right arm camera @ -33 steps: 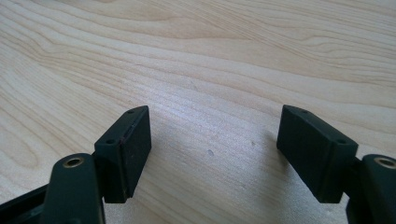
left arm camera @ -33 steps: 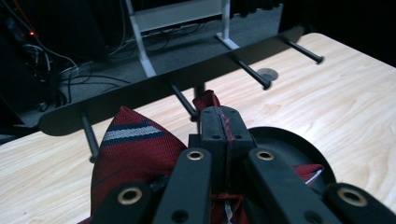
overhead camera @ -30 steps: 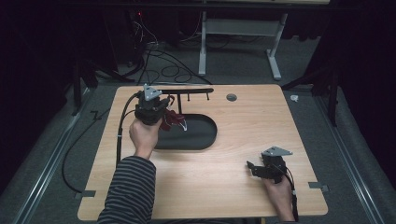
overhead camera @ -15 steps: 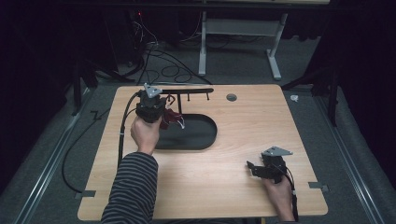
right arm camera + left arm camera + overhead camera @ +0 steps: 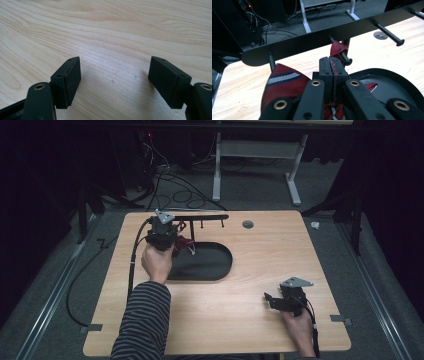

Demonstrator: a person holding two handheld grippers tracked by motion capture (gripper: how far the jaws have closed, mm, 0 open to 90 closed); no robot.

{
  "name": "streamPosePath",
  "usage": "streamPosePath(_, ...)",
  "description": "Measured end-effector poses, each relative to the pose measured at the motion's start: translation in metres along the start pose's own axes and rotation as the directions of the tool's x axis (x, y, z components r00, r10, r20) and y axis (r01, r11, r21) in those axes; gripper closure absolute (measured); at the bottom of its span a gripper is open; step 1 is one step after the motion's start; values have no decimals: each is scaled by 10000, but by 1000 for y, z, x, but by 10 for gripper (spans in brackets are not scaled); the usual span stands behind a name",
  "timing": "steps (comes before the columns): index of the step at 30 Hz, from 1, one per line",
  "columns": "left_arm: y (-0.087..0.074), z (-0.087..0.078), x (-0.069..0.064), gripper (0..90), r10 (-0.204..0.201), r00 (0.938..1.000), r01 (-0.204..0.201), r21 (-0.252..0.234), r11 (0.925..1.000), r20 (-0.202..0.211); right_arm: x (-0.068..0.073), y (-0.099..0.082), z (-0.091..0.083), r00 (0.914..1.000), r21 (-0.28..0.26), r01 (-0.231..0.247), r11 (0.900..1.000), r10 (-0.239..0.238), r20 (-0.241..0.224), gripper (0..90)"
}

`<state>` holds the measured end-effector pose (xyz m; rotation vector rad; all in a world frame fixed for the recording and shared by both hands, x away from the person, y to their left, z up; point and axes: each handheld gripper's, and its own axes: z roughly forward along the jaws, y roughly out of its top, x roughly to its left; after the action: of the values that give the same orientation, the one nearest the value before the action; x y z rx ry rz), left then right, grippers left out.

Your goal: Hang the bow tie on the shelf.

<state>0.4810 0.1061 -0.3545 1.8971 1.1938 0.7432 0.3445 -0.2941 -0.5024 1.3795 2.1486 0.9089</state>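
Our left claw (image 5: 333,71) has its jaws pressed together on a fold of the red striped tie (image 5: 284,82), pinching the cloth just short of the black peg rack (image 5: 312,42). In the left claw's own view, one peg (image 5: 342,56) juts toward us at twelve o'clock, its knob right above the jaw tips, and a loop of the tie already drapes over it. The peg's long axis runs roughly along our line of reach, so we judge the coming move turns on carrying the cloth farther along that axis. The tie's broad end spreads at about eight o'clock from the jaws, and more cloth trails back toward the dark oval tray (image 5: 392,85) at four o'clock.

From the high view, the left claw (image 5: 165,232) sits at the tabletop's (image 5: 260,320) far left, touching the rack zone. Our right claw (image 5: 280,301) rests well apart at roughly four o'clock from it, jaws spread over bare wood. The left hand is clearly the nearer one.
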Motion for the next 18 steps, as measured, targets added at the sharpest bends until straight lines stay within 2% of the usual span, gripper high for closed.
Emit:
streamPosePath(15, 0, -4, -1, 817, 29, 9998, -28, -53, 10000, 199, 0, 0, 0, 10000, 10, 9, 10000, -9, 17, 277)
streamPosePath(18, -1, -7, -2, 799, 180, 9993, -179, -42, 9998, 326, 0, 0, 0, 10000, 10, 1, 10000, -1, 11, 277)
